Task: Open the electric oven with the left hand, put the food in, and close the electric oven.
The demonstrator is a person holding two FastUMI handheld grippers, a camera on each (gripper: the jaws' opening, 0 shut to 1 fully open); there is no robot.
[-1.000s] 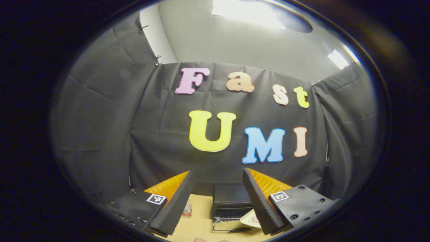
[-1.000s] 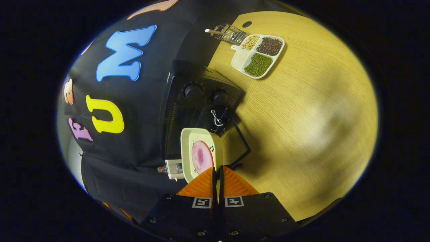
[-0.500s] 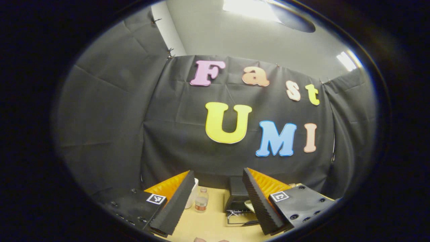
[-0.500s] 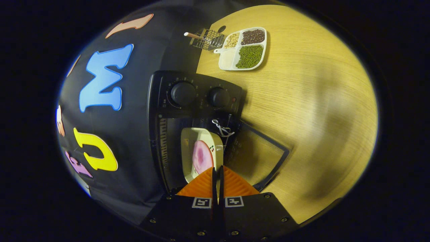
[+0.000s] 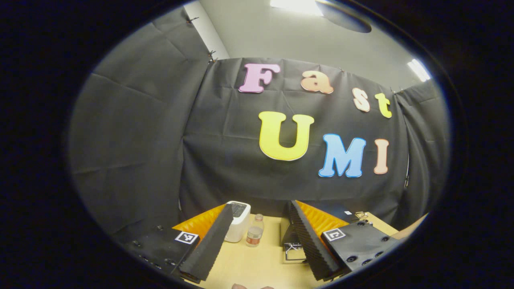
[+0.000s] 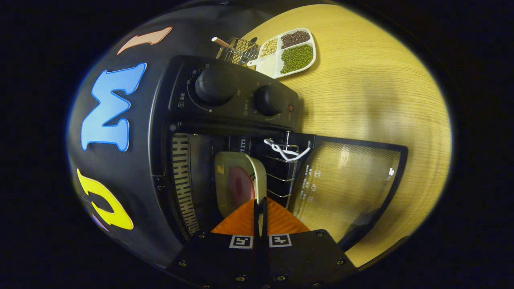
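The black electric oven [image 6: 225,120] stands with its glass door [image 6: 345,180] folded down flat on the table. My right gripper [image 6: 260,199] is shut on the rim of a cream plate [image 6: 227,168] carrying a pink piece of food [image 6: 241,186]. The plate is partly inside the oven cavity, over the wire rack [image 6: 281,176]. My left gripper [image 5: 261,205] is open and holds nothing, raised above the table. Beyond its right finger a slice of the oven [image 5: 286,237] shows, mostly hidden by that finger.
A white divided tray of beans [image 6: 287,50] and a wire basket [image 6: 239,48] sit on the wooden table [image 6: 361,100] beyond the oven. A white appliance [image 5: 237,220] and a small bottle [image 5: 254,235] stand to the oven's left.
My right gripper has carried the plate forward into the open oven, which now looms much larger. My left gripper has swung left, bringing the white appliance and bottle into sight.
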